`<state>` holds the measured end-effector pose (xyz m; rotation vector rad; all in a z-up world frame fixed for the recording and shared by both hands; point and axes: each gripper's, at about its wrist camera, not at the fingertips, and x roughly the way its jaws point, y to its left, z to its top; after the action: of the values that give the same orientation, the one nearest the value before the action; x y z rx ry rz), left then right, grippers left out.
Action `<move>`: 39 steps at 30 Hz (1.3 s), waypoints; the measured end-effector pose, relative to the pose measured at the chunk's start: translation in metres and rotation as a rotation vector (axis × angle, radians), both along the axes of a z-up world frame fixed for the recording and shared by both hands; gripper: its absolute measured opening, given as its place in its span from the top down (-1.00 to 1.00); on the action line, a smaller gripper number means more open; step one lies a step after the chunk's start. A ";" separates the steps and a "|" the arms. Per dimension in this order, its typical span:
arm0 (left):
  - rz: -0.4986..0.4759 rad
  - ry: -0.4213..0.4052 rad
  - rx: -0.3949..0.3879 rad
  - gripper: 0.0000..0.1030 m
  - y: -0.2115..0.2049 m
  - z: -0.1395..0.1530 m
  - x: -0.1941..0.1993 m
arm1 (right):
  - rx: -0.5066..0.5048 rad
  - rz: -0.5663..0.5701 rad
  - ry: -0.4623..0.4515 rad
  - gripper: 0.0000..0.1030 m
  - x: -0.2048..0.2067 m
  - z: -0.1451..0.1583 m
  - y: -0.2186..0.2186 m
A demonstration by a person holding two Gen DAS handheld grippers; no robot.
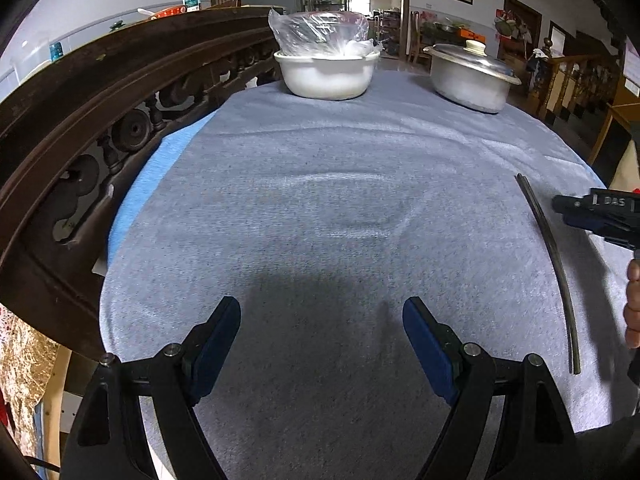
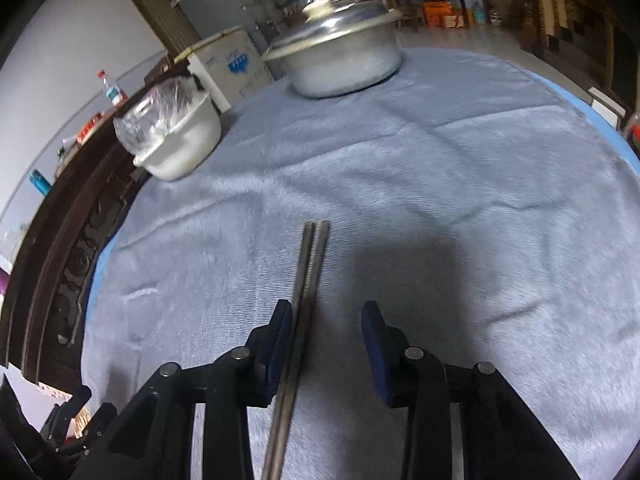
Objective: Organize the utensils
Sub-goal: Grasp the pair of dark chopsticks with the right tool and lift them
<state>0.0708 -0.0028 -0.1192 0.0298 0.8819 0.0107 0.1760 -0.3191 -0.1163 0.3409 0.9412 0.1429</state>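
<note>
Pair of dark, slim metal chopsticks [image 2: 306,300] lies side by side on the grey-blue towel cloth [image 2: 440,200] covering the desk, running lengthwise away from the right wrist camera, far tips together about mid-cloth. In the left wrist view the same pair [image 1: 554,264] shows as a thin dark curved line near the right edge of the cloth, well apart from the left gripper.

Step in hand, as I judge it: pickup of the chopsticks by the right gripper [image 2: 326,308], early in the task, nothing sorted yet. The pair sits between the jaws, hard against the left blue pad [image 2: 280,332]; the right pad is clear of it with bare cloth in the gap. Jaws partly closed, not clamped on anything. Frame is slightly blurred, so actual contact at the left pad can't be confirmed.

Next move calls for: centre the pair in the gap or just finish closing so both sticks get pinched together, low enough to catch them off the soft cloth. Risk: one stick rolls out or the two scissor apart.

Left gripper [image 1: 322,312]: jaws wide apart, empty, hovering over bare cloth with its shadow below. Nothing touched.

Further out: white round basin with a clear plastic bag in it [image 1: 326,74] at the far edge, dented aluminium pot with a lid and pale knob [image 1: 470,76] beside it, apart. Dark carved wooden rail [image 1: 80,140] along the left side of the desk. A person's fingers [image 1: 632,304] show at the right edge of the left view.
</note>
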 end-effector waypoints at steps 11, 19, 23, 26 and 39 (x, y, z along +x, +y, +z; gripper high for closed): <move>0.000 0.008 -0.032 -0.62 0.003 0.000 0.006 | -0.164 0.074 0.057 0.39 0.003 -0.008 0.031; -0.009 0.013 -0.035 -0.62 -0.003 0.000 0.004 | -0.271 0.140 0.026 0.51 0.004 -0.008 0.059; -0.004 0.015 -0.036 -0.62 -0.002 0.002 0.002 | 0.001 0.260 -0.056 0.67 -0.003 -0.002 0.058; -0.001 0.009 -0.033 -0.62 -0.001 0.005 0.001 | 0.000 0.175 -0.123 0.67 -0.008 0.008 0.041; -0.027 0.008 -0.035 -0.62 -0.010 0.010 0.006 | -0.087 0.204 -0.060 0.66 -0.002 0.004 0.062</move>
<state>0.0772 -0.0126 -0.1095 0.0089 0.8894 -0.0305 0.1744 -0.2568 -0.1124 0.1589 0.9186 0.2963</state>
